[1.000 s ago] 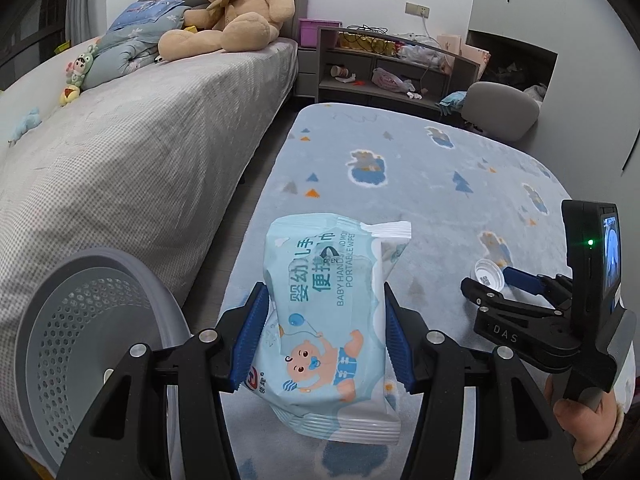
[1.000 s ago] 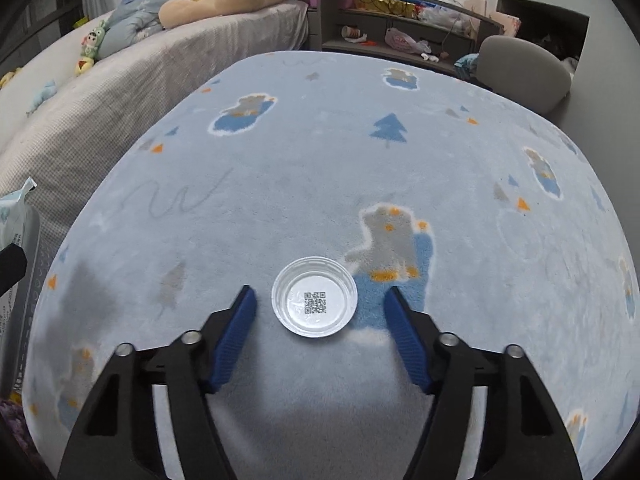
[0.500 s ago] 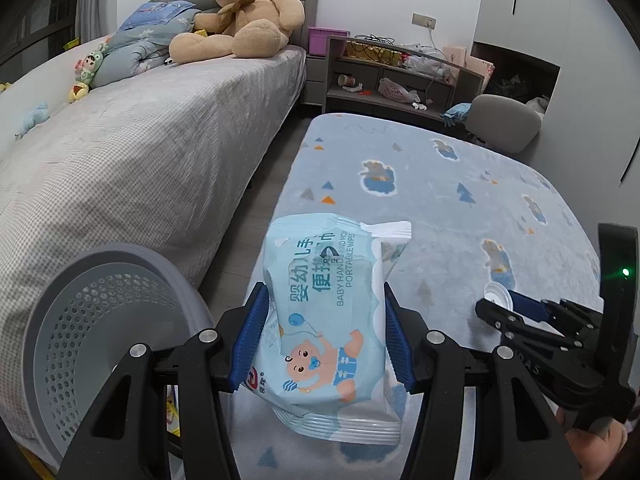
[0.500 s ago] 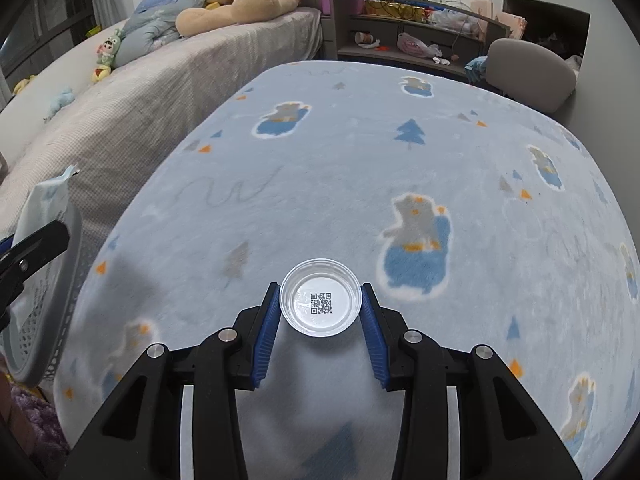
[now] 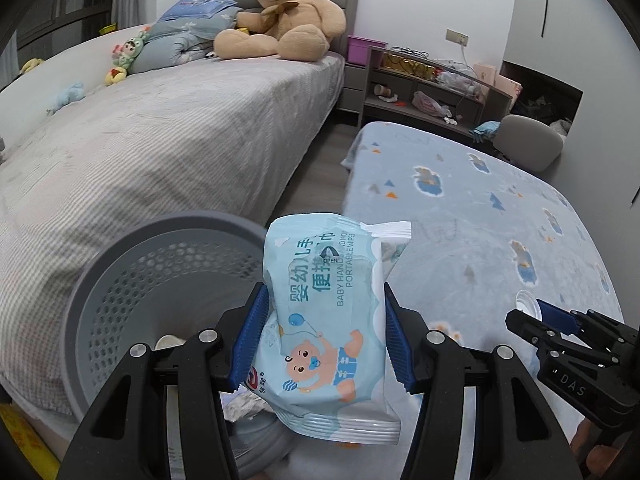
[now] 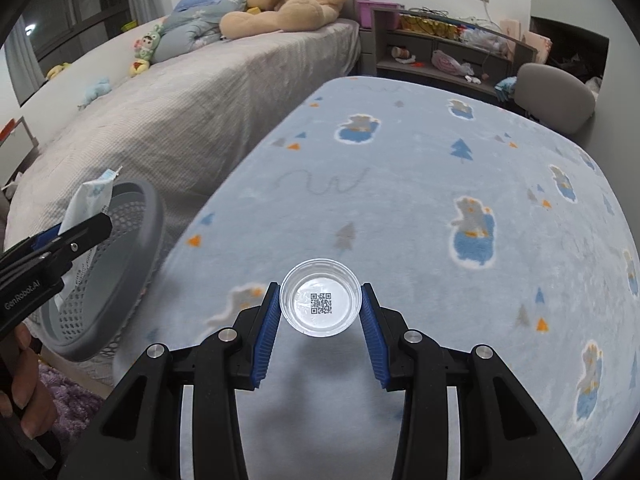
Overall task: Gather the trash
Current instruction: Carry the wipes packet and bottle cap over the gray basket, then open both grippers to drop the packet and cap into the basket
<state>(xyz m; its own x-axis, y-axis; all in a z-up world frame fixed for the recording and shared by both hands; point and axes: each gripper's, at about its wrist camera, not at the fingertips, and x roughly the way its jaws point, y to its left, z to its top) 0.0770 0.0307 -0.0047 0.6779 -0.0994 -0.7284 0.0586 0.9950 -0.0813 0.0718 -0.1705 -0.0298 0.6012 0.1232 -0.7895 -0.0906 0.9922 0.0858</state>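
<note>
**Both jaws clamped: wipes pack on the left, clear lid on the right**

The jaws of the left gripper (image 5: 324,336) are clamped on a pack of baby wipes (image 5: 330,320), its blue pads pressing the pack's two sides. The pack stands roughly upright between them, printed face toward the camera, held just beside and partly over the rim of a grey perforated basket (image 5: 120,280). The basket sits tilted against the side of the bed (image 5: 160,128), and some crumpled scraps lie in its bottom.

The jaws of the right gripper (image 6: 320,316) are closed on a small clear plastic lid (image 6: 320,303), which has a square code printed at its centre. The lid is held above the blue patterned carpet (image 6: 440,168), with its shadow on the carpet underneath.

In the right wrist view the left gripper (image 6: 68,240) shows at the left edge, with the wipes pack (image 6: 90,200) against the basket (image 6: 132,276). In the left wrist view the right gripper (image 5: 536,316) appears at the lower right, well apart from the basket, the lid (image 5: 527,302) at its tips.

A large teddy bear (image 5: 284,12) sits at the head of the bed.
</note>
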